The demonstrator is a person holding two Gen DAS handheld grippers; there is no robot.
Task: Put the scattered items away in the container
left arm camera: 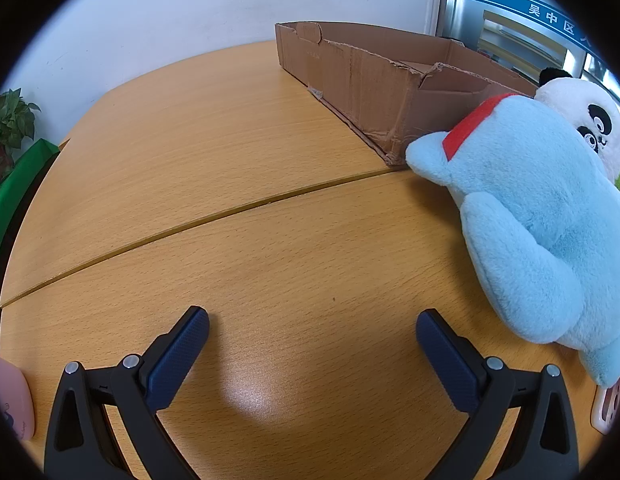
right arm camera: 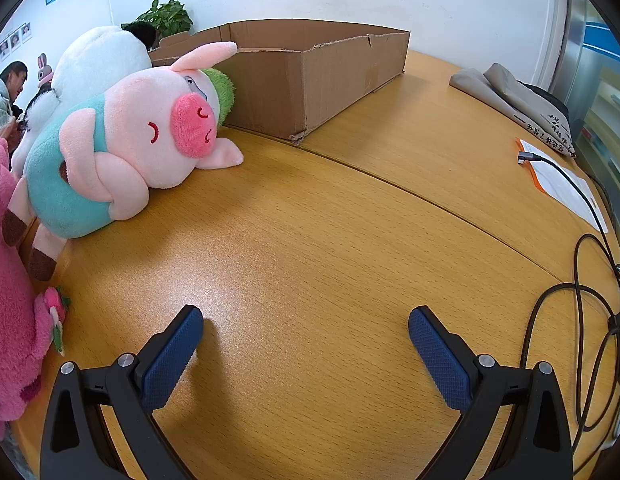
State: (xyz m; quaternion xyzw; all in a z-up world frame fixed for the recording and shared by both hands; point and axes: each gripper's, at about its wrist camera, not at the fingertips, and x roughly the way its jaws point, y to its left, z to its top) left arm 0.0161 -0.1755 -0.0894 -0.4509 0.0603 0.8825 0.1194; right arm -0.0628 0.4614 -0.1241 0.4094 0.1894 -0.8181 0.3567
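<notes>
One wooden table point(left arm camera: 237, 208), made of two curved sections met at a seam, is seen in both views. One cardboard box point(left arm camera: 374, 76) is set on it toward the wall; its top is open, its rim is torn and ragged, and most of its floor is hidden behind its near wall, so whether anything lies inside cannot be told.

Five plush toys are counted across the two views. In the left wrist view, one pale blue plush point(left arm camera: 542, 216) with a red collar is laid on the table, its paw touching the box's near corner; its face is turned away. Behind it one white panda plush point(left arm camera: 590, 120) is partly covered. In the right wrist view, one pink pig plush point(right arm camera: 121, 148) in a teal garment is laid on its side just beside the box. One fuzzy pink plush point(right arm camera: 9, 320) is cut off at the left edge. One green plush point(right arm camera: 223, 92) is almost wholly hidden behind the pig's head.

Two grippers are shown. The left gripper point(left arm camera: 312, 330) is held over bare wood with its fingers spread wide and nothing between them. The right gripper point(right arm camera: 305, 328) is likewise spread and empty.

One black cable point(right arm camera: 590, 280) is looped at the right edge.
</notes>
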